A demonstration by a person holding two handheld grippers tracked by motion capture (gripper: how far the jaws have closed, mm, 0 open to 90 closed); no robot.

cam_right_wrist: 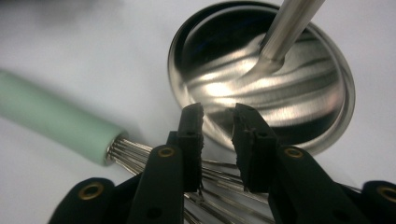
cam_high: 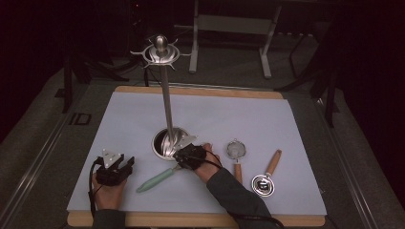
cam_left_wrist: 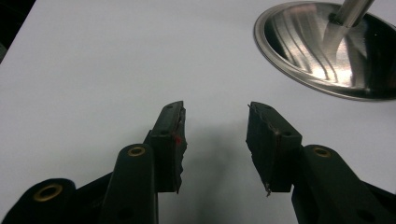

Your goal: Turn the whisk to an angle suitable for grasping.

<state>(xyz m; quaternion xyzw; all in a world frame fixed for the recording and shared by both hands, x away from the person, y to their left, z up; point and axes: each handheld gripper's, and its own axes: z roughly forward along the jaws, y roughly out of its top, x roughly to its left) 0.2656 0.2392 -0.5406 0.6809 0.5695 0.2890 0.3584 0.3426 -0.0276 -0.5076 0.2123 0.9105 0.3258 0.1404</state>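
A steel utensil stand (cam_high: 166, 105) rises from a round base (cam_high: 161, 145) on the white mat (cam_high: 248, 114), with empty hooks at its top (cam_high: 160, 51). A whisk with a mint green handle (cam_high: 156, 180) lies in front of the base. My right gripper (cam_high: 181, 155) hovers over the whisk's wires (cam_right_wrist: 135, 154), its jaws a narrow gap apart and pointing at the base (cam_right_wrist: 299, 116). In the right gripper view, the handle (cam_right_wrist: 51, 116) lies to the left of the gripper (cam_right_wrist: 218, 121). My left gripper (cam_high: 127, 163) rests at the mat's front left. It (cam_left_wrist: 215, 121) is open and empty, with the base (cam_left_wrist: 303, 51) farther ahead.
A small strainer (cam_high: 235, 149) with a wooden handle lies right of my right hand. Farther right is a small steel cup (cam_high: 263, 184) on a wooden handle. The mat's back half and left side are bare. Dark floor and metal frame legs lie beyond the table.
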